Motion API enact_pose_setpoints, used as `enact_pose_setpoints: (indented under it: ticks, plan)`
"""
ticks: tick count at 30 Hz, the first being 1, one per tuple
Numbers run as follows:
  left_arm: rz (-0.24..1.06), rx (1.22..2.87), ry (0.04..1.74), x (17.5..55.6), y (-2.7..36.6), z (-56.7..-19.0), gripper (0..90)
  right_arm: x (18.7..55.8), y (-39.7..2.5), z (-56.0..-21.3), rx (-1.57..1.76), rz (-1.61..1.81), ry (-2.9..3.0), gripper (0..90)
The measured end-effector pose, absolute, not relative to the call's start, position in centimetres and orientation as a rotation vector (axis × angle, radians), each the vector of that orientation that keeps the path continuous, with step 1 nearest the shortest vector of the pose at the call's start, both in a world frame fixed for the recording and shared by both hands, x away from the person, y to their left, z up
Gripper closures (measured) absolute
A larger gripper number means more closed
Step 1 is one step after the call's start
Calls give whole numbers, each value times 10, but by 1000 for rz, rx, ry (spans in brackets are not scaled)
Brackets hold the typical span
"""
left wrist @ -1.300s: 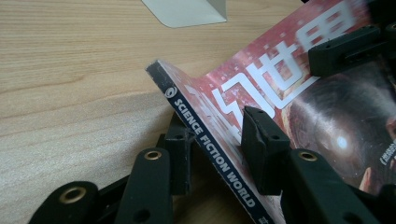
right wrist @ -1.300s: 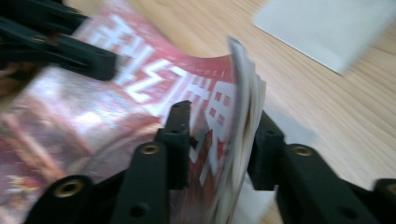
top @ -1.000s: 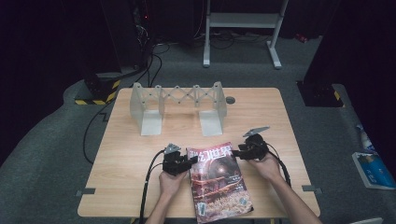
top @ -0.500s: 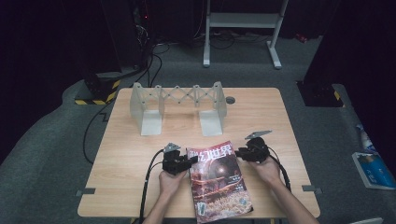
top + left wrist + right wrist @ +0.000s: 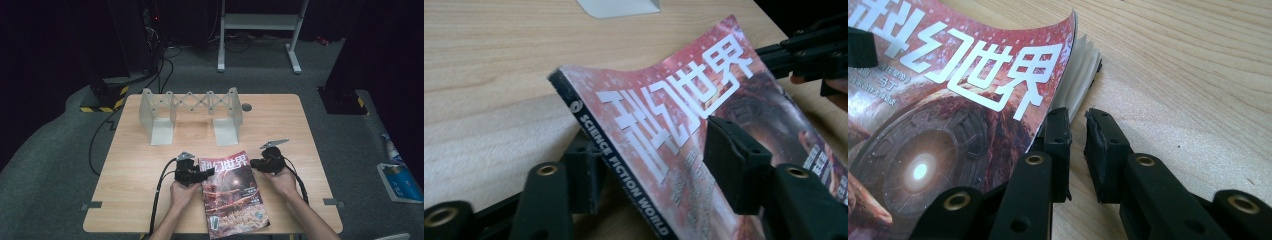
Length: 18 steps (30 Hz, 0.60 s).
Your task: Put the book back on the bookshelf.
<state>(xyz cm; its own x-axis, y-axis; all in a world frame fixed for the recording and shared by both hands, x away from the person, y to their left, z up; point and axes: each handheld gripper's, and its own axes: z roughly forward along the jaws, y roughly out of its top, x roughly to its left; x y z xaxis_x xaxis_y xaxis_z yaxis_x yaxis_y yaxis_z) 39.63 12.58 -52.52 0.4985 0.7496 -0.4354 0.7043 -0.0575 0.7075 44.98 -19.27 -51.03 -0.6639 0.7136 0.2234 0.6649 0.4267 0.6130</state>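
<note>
A red science-fiction magazine point(image 5: 232, 192) lies at the table's front middle, its title end pointing away from me. My left gripper point(image 5: 205, 173) is at its top-left corner. In the left gripper view the spine of the magazine point(image 5: 684, 100) is raised, one jaw under it and the other on the cover, so my left gripper point(image 5: 656, 150) is shut on it. My right gripper point(image 5: 255, 162) sits at the top-right edge. Its jaws point(image 5: 1078, 117) are almost shut with bare wood in the slit, the left one touching the cover edge of the magazine point(image 5: 948, 100), whose pages fan slightly.
A white accordion rack point(image 5: 190, 107) stands across the back of the wooden table point(image 5: 130, 165), with a small grey disc point(image 5: 246, 106) beside it. Cables trail from both grippers toward me. A blue and white item point(image 5: 400, 182) lies on the floor at right.
My right gripper has shifted slightly toward me along the magazine's right edge. The left gripper and the magazine have stayed put.
</note>
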Motion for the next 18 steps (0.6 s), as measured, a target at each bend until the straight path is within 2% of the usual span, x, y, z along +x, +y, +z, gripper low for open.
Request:
enact_pose_setpoints:
  ticks: [8, 18]
  plan:
    - [42, 1744, 1191, 398, 127, -524, 405, 450, -192, -511, 1256, 1078, 2600, 800]
    - [1, 1867, 1210, 407, 113, -516, 379, 451, -184, -514, 1211, 1125, 2610, 800]
